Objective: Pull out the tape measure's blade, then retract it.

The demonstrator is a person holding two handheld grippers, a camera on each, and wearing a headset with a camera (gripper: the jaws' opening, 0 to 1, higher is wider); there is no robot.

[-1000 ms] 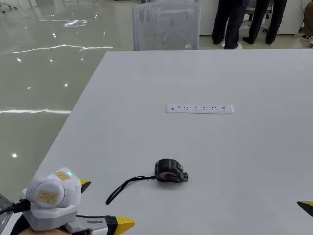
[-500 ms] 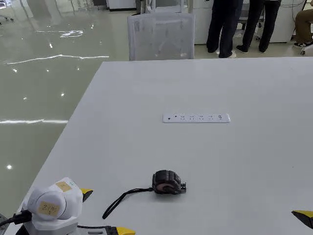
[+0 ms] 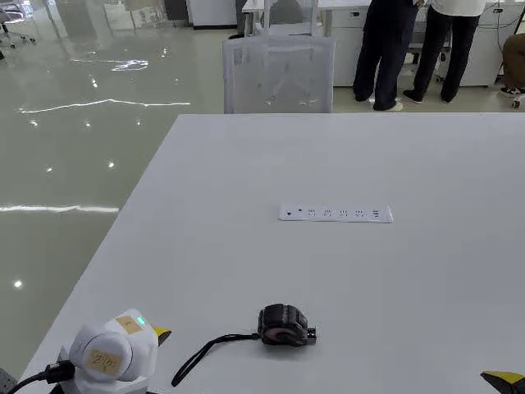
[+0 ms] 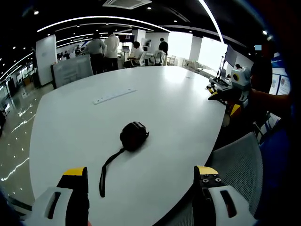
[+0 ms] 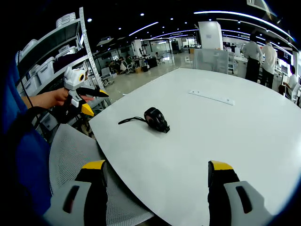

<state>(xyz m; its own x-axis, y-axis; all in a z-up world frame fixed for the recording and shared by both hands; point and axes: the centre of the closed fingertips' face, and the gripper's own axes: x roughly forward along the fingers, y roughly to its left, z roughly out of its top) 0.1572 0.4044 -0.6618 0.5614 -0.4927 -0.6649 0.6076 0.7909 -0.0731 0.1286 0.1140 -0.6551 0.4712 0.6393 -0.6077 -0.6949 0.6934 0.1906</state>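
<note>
Tape measure [image 3: 285, 325] lay on the white worktop [image 3: 246, 164] near its front edge, blade retracted; power strip [image 3: 335, 214] at its 12 o'clock, well apart; left gripper [image 4: 141, 171] and right gripper [image 5: 157, 165] both wide, holding nothing, well apart from the tape measure.

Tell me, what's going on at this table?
A person holds open tongs in each hand, the left tongs and right tongs both hanging at the near edge of a white table, touching nothing. The tape measure lies on the table ahead of them, blade not yet pulled out, its wrist strap trailing. A power strip lies farther back.
</note>
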